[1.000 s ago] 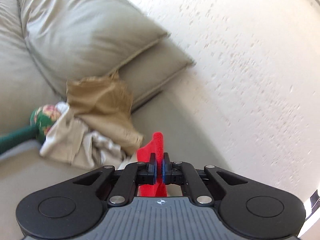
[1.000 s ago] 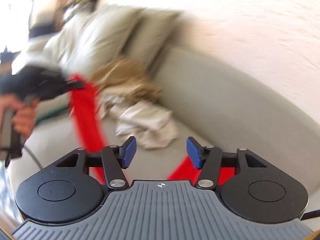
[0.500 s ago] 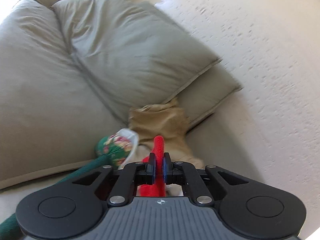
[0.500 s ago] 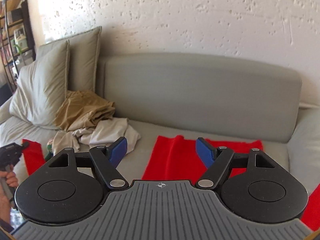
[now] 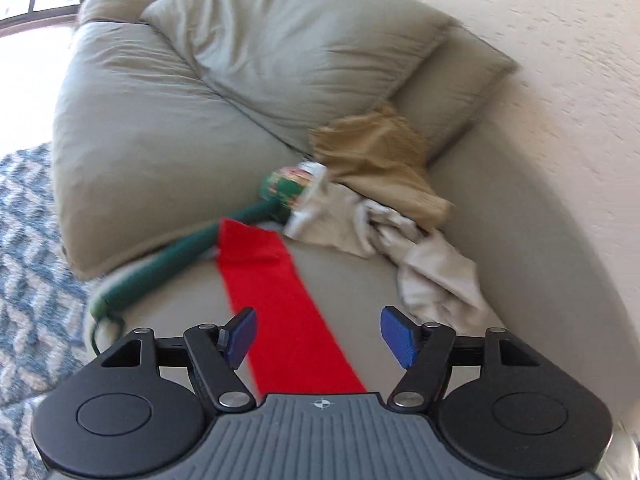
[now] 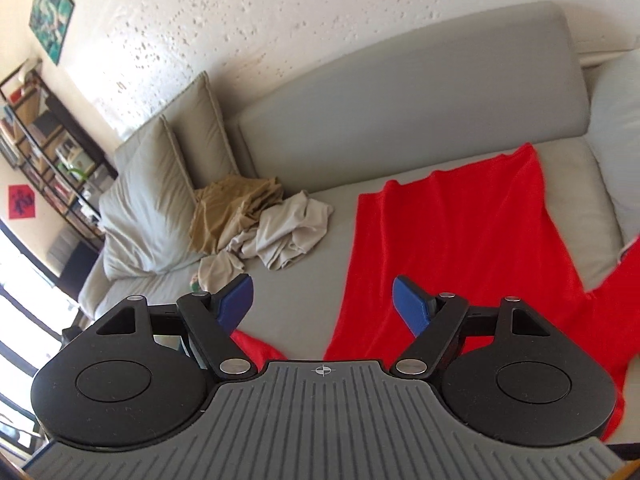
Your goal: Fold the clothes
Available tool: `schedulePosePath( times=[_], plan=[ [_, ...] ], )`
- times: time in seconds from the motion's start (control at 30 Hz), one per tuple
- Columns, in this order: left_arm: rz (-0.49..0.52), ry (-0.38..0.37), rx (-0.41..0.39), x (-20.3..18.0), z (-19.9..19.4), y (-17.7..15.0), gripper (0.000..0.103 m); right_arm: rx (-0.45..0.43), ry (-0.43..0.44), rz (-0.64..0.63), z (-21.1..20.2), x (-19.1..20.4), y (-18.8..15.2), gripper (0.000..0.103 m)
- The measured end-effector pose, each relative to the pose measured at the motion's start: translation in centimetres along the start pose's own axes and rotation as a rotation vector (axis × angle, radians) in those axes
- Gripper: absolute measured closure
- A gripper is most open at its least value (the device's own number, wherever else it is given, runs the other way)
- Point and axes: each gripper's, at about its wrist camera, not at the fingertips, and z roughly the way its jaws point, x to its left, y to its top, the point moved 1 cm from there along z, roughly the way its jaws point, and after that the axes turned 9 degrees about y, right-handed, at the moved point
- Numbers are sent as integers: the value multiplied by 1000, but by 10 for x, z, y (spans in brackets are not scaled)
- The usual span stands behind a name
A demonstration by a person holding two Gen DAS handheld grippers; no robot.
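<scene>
since a second ago the left gripper has let go of the red garment, whose sleeve it then pinched; its jaws are opening and the sleeve passes beneath the gap, touched by neither pad. right gripper: jaws also opening, already wide, nothing between them but bare sofa seat and the garment's edge below. nearest, the red garment lies spread flat on the seat, one sleeve stretched out towards the cushions. beyond the sleeve end, a green strap-like item with a floral-printed end lies along the seat edge. further on, a crumpled cream garment touches a tan garment, both heaped against two grey cushions. behind, sofa backrest and textured wall; shelving at far left.
</scene>
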Motion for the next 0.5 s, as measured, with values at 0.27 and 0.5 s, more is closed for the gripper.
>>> schedulePosePath(
  times=[0.27,0.5],
  plan=[
    [77,-164,125,-39,-67,-155,35,-55,26,134,-96,-76,-58,19],
    [-33,-59,185,-32,-32,-204,63,-36,93,347,-97,-162,-130,39]
  ],
)
